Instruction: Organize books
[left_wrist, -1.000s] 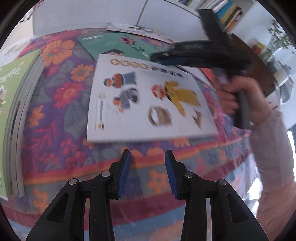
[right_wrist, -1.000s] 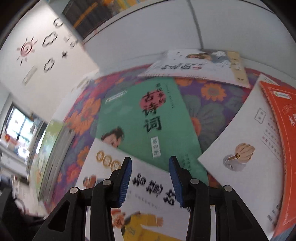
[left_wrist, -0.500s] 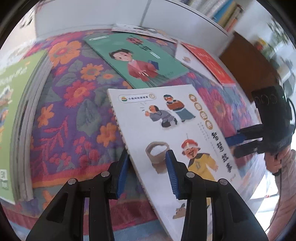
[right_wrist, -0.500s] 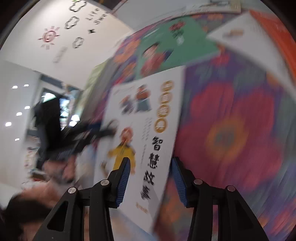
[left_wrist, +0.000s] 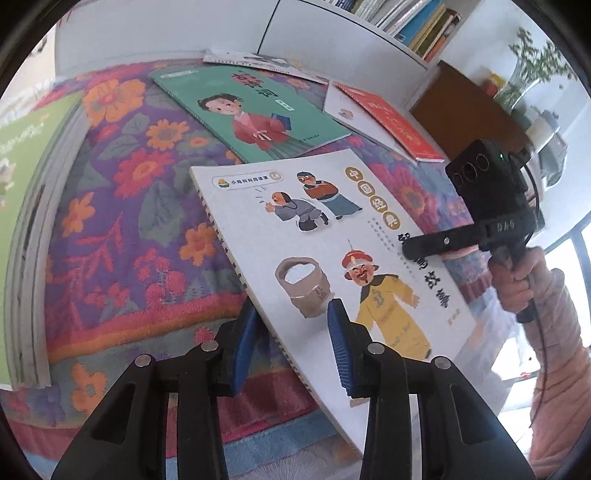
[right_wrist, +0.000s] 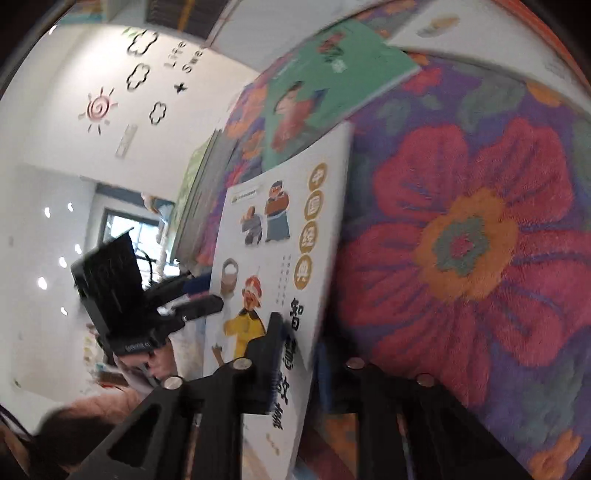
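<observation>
A white picture book (left_wrist: 332, 240) with cartoon figures is held tilted above the floral cloth (left_wrist: 122, 206). My left gripper (left_wrist: 291, 343) is open, with the book's spine edge between its blue pads, one pad under and one over. My right gripper (left_wrist: 417, 251) is shut on the book's far long edge; in the right wrist view the book (right_wrist: 273, 251) passes between its fingers (right_wrist: 273, 350). A green book (left_wrist: 251, 110) and a red-and-white book (left_wrist: 384, 118) lie flat beyond. A stack of books with a green cover (left_wrist: 22, 206) lies at the left.
Another pale book (left_wrist: 258, 62) lies at the back against the white wall. A shelf of upright books (left_wrist: 413, 18) is at the top right, with a brown cabinet (left_wrist: 465, 107) below it. The cloth's front edge is just under my left gripper.
The white book was turned and lifted by my right gripper. Its spine edge came between my left gripper's open pads, and my right gripper closed on its far edge.
</observation>
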